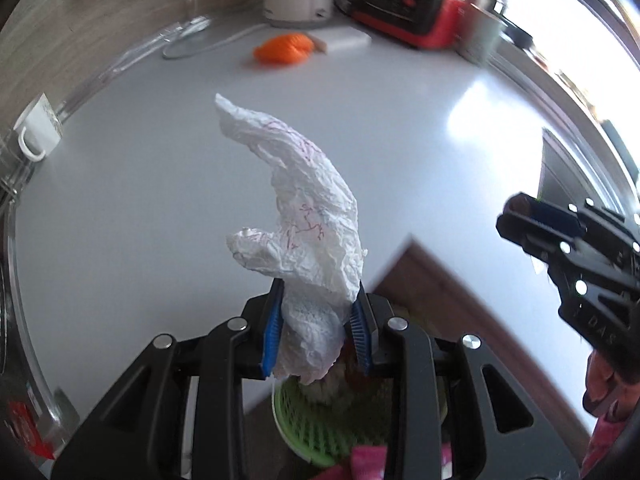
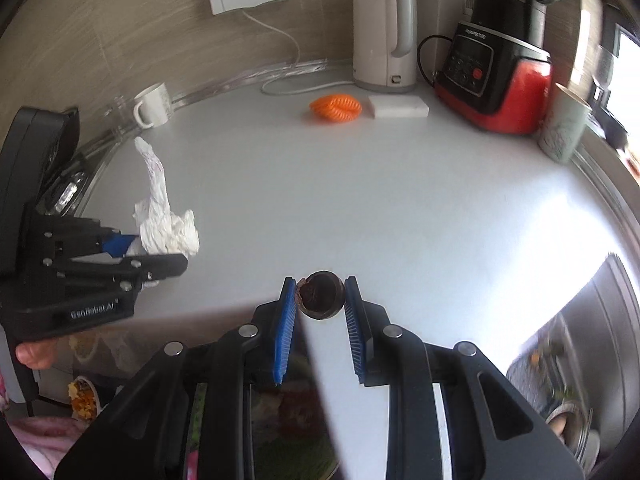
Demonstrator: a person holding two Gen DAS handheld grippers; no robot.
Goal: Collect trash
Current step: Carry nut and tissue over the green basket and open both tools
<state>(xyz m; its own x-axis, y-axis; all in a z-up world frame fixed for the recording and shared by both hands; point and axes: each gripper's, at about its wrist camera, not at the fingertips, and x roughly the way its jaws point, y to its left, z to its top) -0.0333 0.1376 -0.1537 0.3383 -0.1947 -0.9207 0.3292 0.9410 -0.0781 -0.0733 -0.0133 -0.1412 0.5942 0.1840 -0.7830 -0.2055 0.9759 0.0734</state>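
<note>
The left hand-held gripper [image 1: 316,328] is grasping a tissue [image 1: 298,204]; the right hand-held gripper [image 2: 320,308] pinches a dark shell [image 2: 322,295] that, being round, may slip out beside the green bin [image 1: 320,432].

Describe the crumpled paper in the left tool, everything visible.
The crumpled paper is a white, thin, wrinkled tissue-like sheet with faint red-pink line markings. It is twisted into a long wad: its lower end is pinched between the left tool's blue ribbed pads, and the rest sticks forward to a pointed tip, with a smaller lobe bulging to one side. It is held in the air over the edge of the white countertop; only the pads touch it.
</note>
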